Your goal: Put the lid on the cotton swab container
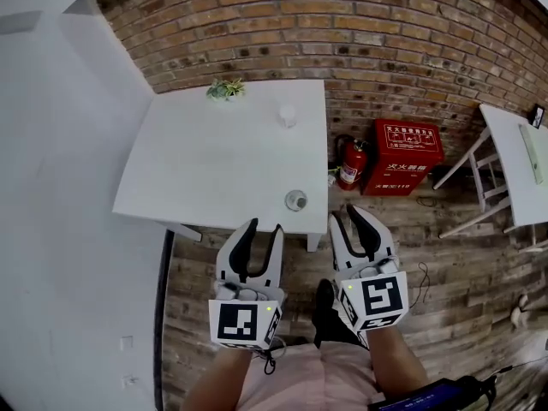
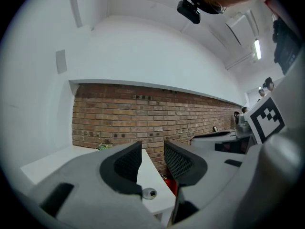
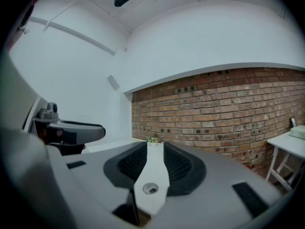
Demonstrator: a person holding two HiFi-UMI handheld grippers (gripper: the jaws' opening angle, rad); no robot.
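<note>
Now, with left gripper (image 1: 265,226) and right gripper (image 1: 344,212) both empty, fingers (image 1: 242,245) spread, short of the desk (image 1: 197,161), centre one squarely over the round piece (image 1: 295,199) before closing.

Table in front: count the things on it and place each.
3. A small plant at the far edge, a small white cylinder right of it, and a small round object near the front edge. Nothing seems hidden.
</note>
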